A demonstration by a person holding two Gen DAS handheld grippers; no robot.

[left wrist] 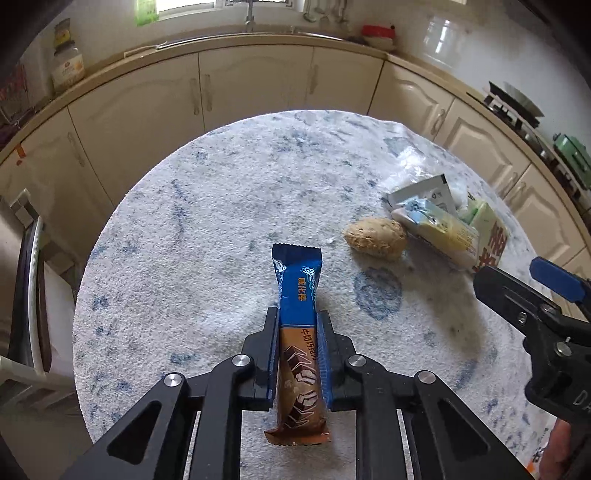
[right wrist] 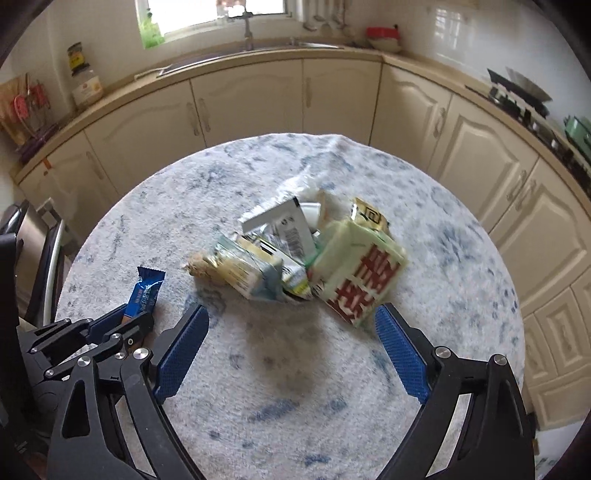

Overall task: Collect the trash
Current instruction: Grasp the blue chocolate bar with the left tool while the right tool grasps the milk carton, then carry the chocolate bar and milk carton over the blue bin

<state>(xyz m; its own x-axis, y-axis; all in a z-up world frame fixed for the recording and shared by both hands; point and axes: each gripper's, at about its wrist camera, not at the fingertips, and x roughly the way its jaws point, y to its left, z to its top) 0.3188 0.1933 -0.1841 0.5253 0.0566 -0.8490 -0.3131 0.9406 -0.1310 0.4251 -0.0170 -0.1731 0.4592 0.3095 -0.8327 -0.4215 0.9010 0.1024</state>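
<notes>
My left gripper (left wrist: 297, 321) is shut on a blue and brown chocolate wafer wrapper (left wrist: 297, 295), which lies lengthwise between the pads over the round table (left wrist: 207, 229). The wrapper also shows in the right wrist view (right wrist: 144, 293), held by the left gripper (right wrist: 133, 319). My right gripper (right wrist: 291, 317) is open and empty, just short of a pile of trash (right wrist: 291, 251): a pale green carton with red characters (right wrist: 360, 282), a yellow-blue packet (right wrist: 247, 273), a white sachet (right wrist: 284, 221). A crumpled brown ball (left wrist: 375, 238) lies left of the pile.
The table has a white and blue mottled cloth. Cream kitchen cabinets (right wrist: 251, 107) curve behind it, with a sink and tap (right wrist: 248, 29) under a window. A stove with a wok (right wrist: 521, 92) is at the right. A dark appliance (left wrist: 26, 295) stands at the left.
</notes>
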